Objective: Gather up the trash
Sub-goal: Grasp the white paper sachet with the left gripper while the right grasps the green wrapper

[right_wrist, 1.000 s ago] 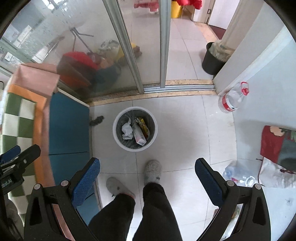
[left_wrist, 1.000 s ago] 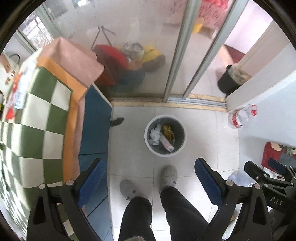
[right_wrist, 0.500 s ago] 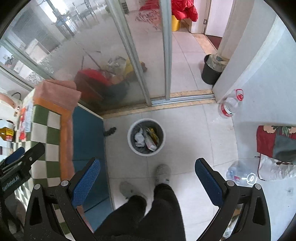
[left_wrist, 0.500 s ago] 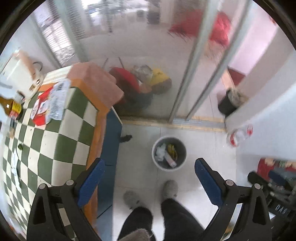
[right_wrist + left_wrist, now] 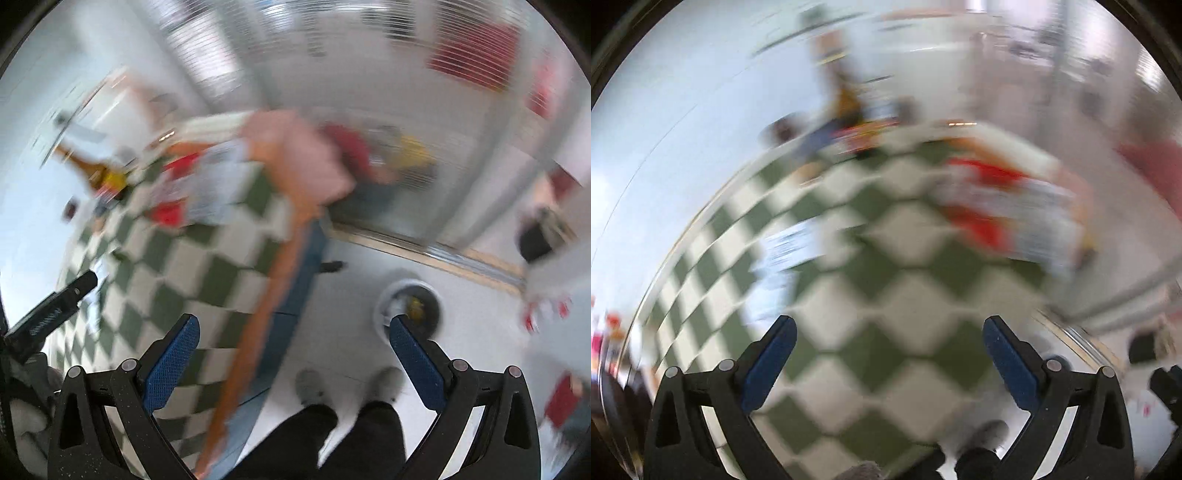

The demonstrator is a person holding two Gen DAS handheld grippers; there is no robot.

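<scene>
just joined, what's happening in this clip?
A person with a gripper in each hand is collecting trash. Both the left gripper and right gripper are open and hold nothing. Both views are blurred by motion. The left camera faces the green-checked table, where a red and white wrapper lies. The bin stands on the floor by the person's feet, with some trash already in it.

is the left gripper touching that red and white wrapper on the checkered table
Apart. The left wrist view, though blurred, shows the open left gripper with bare checkered cloth between it and the wrapper.
</scene>
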